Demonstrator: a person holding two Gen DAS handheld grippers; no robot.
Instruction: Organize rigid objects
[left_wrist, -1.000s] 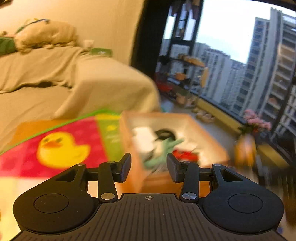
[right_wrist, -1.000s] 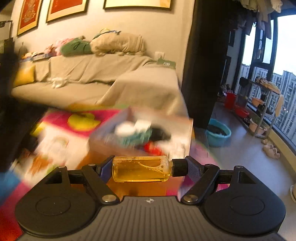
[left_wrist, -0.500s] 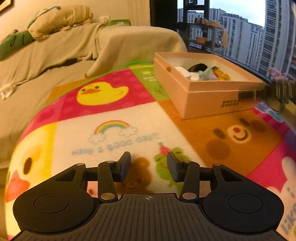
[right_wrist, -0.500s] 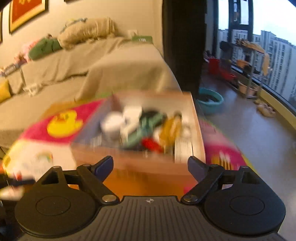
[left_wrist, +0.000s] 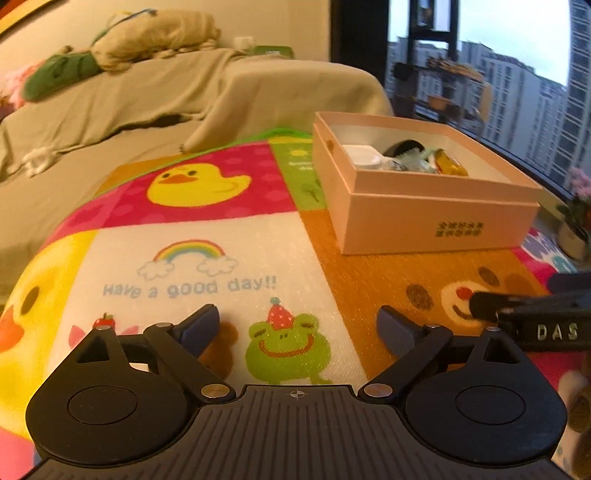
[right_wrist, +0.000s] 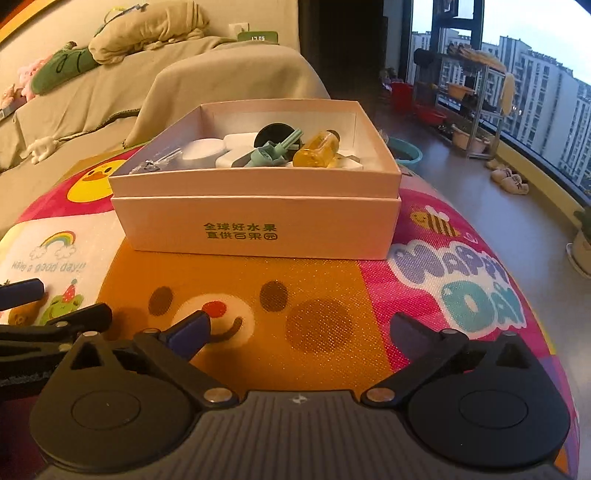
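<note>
A pale pink cardboard box (right_wrist: 258, 221) stands on the colourful play mat (right_wrist: 332, 314); it also shows in the left wrist view (left_wrist: 424, 221). Inside lie an amber bottle (right_wrist: 317, 149), a teal tool (right_wrist: 273, 153), a white round case (right_wrist: 203, 151), a black disc (right_wrist: 275, 134) and a metal piece (right_wrist: 155, 164). The bottle also shows in the left wrist view (left_wrist: 448, 164). My right gripper (right_wrist: 299, 328) is open and empty, low over the mat in front of the box. My left gripper (left_wrist: 297, 325) is open and empty, over the mat to the box's left.
A sofa under a beige cover (right_wrist: 184, 81) runs behind the mat, with cushions (right_wrist: 147, 26) on it. A window, a rack (right_wrist: 469, 92) and a teal basin (right_wrist: 406, 151) are to the right. The right gripper's side shows in the left wrist view (left_wrist: 535, 317).
My right gripper let go of the amber bottle, which now lies in the box, and drew back. Both grippers pulled back from the box and lowered over the mat; my left gripper opened wider.
</note>
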